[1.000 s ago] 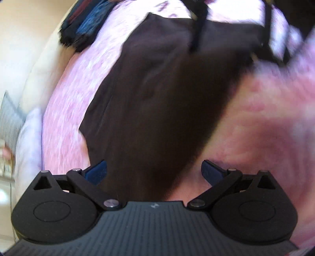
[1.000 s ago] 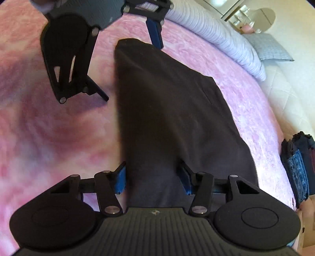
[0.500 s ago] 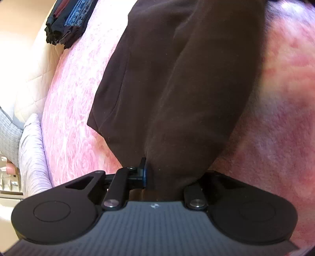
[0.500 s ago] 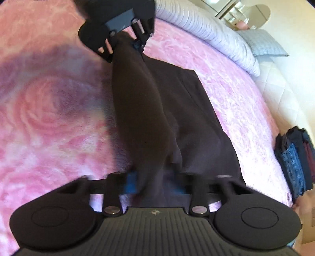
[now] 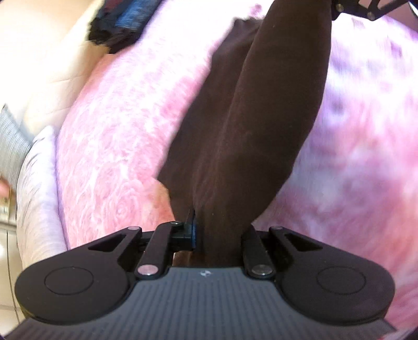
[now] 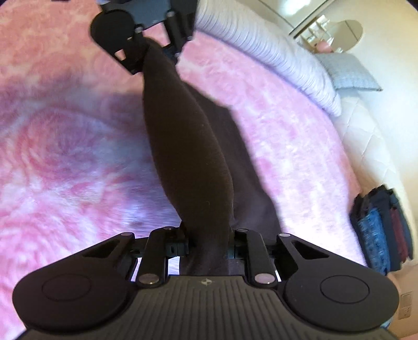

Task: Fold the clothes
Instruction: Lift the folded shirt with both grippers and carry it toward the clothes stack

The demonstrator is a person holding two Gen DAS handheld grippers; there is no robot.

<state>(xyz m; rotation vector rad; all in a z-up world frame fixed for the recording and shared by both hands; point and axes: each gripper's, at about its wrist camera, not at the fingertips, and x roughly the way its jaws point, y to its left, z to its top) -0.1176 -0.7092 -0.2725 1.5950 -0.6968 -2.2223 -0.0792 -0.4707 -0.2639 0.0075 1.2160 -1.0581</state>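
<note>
A dark brown garment stretches between my two grippers above a pink rose-patterned bedspread. My left gripper is shut on one end of the garment. My right gripper is shut on the opposite end of the garment. The held edge is lifted and taut, while a lower layer hangs down toward the bed. In the right wrist view the left gripper shows at the top, clamped on the cloth. In the left wrist view part of the right gripper shows at the top right.
A stack of folded dark and blue clothes lies at the bed's edge, seen also as the folded stack in the left wrist view. Striped pillows and a grey pillow line the headboard side. The pink bedspread spreads wide on the left.
Both grippers went from open around the garment's ends to shut on them. The garment's edge has risen off the bed and is pulled taut between them.
</note>
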